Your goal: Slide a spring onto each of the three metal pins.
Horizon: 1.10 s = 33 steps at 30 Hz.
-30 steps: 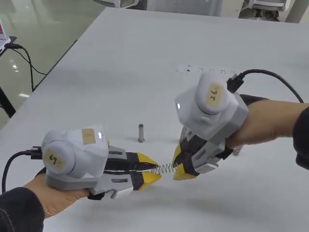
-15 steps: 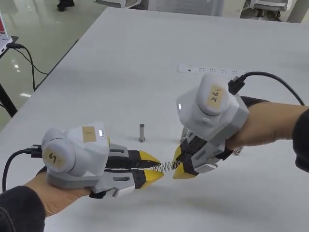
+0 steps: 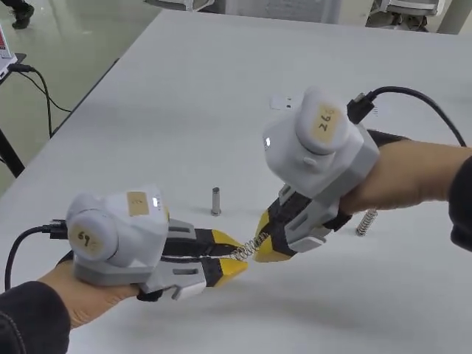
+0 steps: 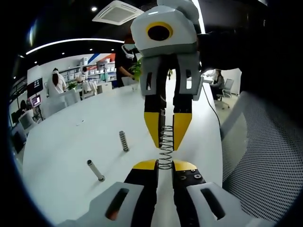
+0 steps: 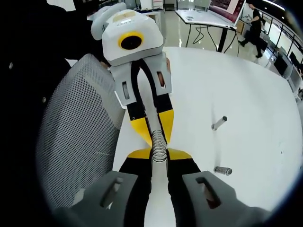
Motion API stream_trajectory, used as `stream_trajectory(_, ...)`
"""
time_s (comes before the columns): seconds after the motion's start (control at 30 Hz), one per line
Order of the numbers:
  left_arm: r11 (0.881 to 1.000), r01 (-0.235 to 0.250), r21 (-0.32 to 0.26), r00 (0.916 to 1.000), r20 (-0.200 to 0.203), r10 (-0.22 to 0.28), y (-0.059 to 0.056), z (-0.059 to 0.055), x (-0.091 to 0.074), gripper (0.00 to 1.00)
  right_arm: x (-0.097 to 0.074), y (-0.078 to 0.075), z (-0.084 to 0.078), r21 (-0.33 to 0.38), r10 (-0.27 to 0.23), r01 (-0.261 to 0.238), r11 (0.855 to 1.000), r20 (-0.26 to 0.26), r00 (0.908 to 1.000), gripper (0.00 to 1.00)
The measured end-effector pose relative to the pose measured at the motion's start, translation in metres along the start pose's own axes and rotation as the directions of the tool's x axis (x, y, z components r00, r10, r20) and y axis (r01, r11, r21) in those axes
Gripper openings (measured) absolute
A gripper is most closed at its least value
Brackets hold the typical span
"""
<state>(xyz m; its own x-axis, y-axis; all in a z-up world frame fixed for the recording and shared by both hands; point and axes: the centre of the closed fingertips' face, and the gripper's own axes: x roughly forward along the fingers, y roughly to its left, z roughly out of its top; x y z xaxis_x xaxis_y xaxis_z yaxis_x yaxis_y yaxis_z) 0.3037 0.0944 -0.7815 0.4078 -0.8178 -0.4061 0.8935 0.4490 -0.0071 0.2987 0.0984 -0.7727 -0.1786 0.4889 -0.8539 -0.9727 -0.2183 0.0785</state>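
The left gripper [image 3: 237, 259] is held low and level, the right gripper [image 3: 259, 247] tilted down to meet it tip to tip; a spring [image 3: 247, 251] is clamped between them, one end in each. A bare pin [image 3: 215, 201] is seen upright just behind, with open table [image 3: 221, 88] beyond

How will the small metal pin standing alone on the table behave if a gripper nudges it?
The pin stands upright on a narrow base, so a nudge would probably tip it. It is round, so once down it may roll across the smooth table. It looks like metal, likely stiff and slippery to grip.
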Motion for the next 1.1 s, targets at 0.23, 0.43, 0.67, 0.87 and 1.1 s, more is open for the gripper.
stream_trajectory(0.23,1.0,-0.002,-0.008,1.0,0.003,0.002,0.0,0.0,0.001,0.08,0.0,0.001,0.007,-0.009,-0.001,0.001,1.0,-0.009,1.0,0.12)
stream_trajectory(0.43,1.0,-0.003,-0.021,1.0,0.009,0.003,0.0,-0.001,0.001,0.08,0.0,0.001,0.01,-0.01,-0.001,0.001,1.0,-0.014,0.9999,0.12)
stream_trajectory(0.67,1.0,0.0,-0.023,1.0,0.01,0.0,0.0,0.0,0.003,0.08,-0.001,0.001,0.015,-0.018,0.0,0.0,1.0,-0.018,0.9998,0.12)
stream_trajectory(0.87,1.0,0.006,-0.027,1.0,0.008,-0.006,0.0,0.0,0.005,0.08,-0.001,0.002,0.02,-0.027,0.002,-0.002,1.0,-0.015,0.9999,0.12)
stream_trajectory(1.1,1.0,0.007,-0.027,1.0,0.006,-0.007,0.001,-0.001,0.007,0.08,0.001,0.001,0.024,-0.037,0.001,-0.002,0.999,-0.019,0.9998,0.12)
